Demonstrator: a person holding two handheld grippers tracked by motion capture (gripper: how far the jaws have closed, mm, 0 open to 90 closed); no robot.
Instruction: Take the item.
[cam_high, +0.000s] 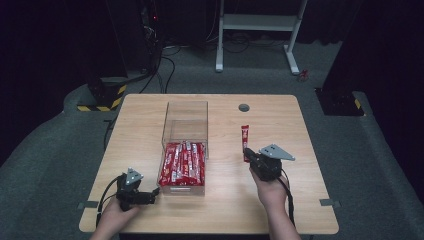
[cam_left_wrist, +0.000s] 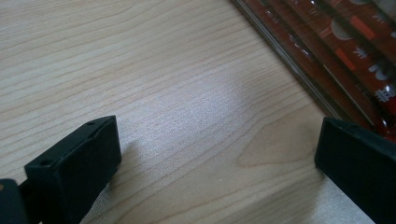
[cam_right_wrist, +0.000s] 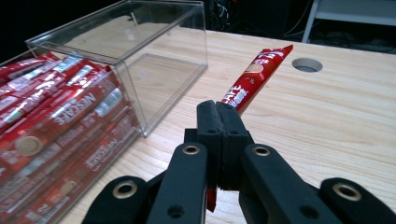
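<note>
Fingers on the right gripper (cam_right_wrist: 223, 122) are pinched tight on one end of a red stick (cam_right_wrist: 256, 77), one of those coffee sachets, and the rest of it pokes out past the tips, angled a bit upward. Seen from the high view, the stick (cam_high: 245, 142) runs lengthwise away from the person, to the right of the box (cam_high: 185, 145) and clear of it. So the box sits off to the left of the held stick, and the stick's long axis lines up with the way the ones inside already lie, which I'd guess is the whole point: carry it sideways, lower it in, no twisting needed. That box is clear plastic; the near half is packed with red sticks (cam_high: 183, 165) lying lengthwise in a neat bundle, the far half is bare. Over on the other side of the box, the left gripper (cam_high: 154, 192) rests low on the table (cam_high: 280, 210) with its fingers (cam_left_wrist: 77, 161) spread wide and nothing between them, just wood, the box wall (cam_left_wrist: 285, 60) right next to it. Left is actually closer to the box, but right has the goods.
</note>
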